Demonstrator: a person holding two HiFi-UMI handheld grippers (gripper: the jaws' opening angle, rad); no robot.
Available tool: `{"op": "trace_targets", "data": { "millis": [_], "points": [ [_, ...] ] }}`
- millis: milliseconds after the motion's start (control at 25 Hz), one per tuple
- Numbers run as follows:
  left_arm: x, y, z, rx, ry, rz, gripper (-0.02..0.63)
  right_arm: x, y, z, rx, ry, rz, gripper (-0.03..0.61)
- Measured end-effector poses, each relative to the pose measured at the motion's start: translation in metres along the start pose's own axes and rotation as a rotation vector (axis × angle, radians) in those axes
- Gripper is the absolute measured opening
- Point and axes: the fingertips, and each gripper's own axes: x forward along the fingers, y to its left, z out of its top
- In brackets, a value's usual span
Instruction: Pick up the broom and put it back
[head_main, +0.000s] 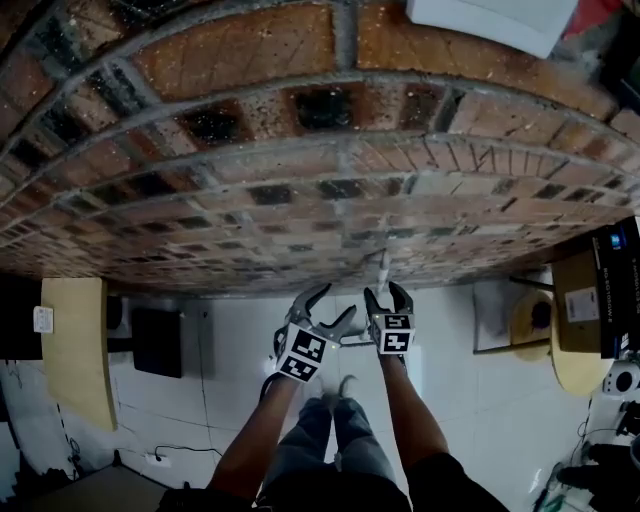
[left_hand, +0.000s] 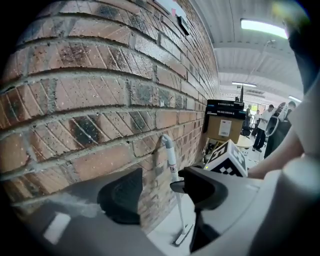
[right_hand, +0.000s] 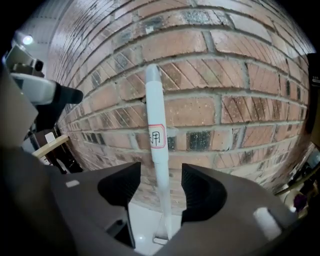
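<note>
Nearest to the camera are the tongs of the right gripper (right_hand: 161, 172). They stand apart with the white handle of the broom (right_hand: 155, 115) upright between them. A little gap shows on each side of the handle, so the pads do not press on it. The broom leans on the brick wall (right_hand: 240, 100), with its top end against the bricks and its head on the pale floor (head_main: 235, 390) at the foot of this wall. The left gripper (left_hand: 156, 181) is just beside the right one and also faces the wall. Its tongs are a small way apart, with nothing between them. I judge that the step in hand is the reach for the handle, and that the pick-up itself is not yet done. The next move calls for closing the right tongs squarely on the handle, then drawing the broom away from the wall without letting its head swing.
</note>
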Motion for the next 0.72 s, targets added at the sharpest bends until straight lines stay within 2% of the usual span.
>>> {"op": "trace_targets", "data": {
  "millis": [240, 360, 720],
  "points": [
    [-0.010, 0.005, 0.000, -0.010, 0.000, 0.036, 0.261, 0.011, -0.001, 0.008, -0.024, -0.015, 0.021, 0.201],
    [-0.019, 0.006, -0.001, -0.024, -0.004, 0.057, 0.261, 0.010, 0.002, 0.008, -0.060, -0.005, 0.031, 0.107],
    [-0.050, -0.004, 0.007, -0.061, -0.047, 0.086, 0.261, -0.033, 0.024, -0.010, -0.086, 0.045, 0.079, 0.101]
  ]
}}
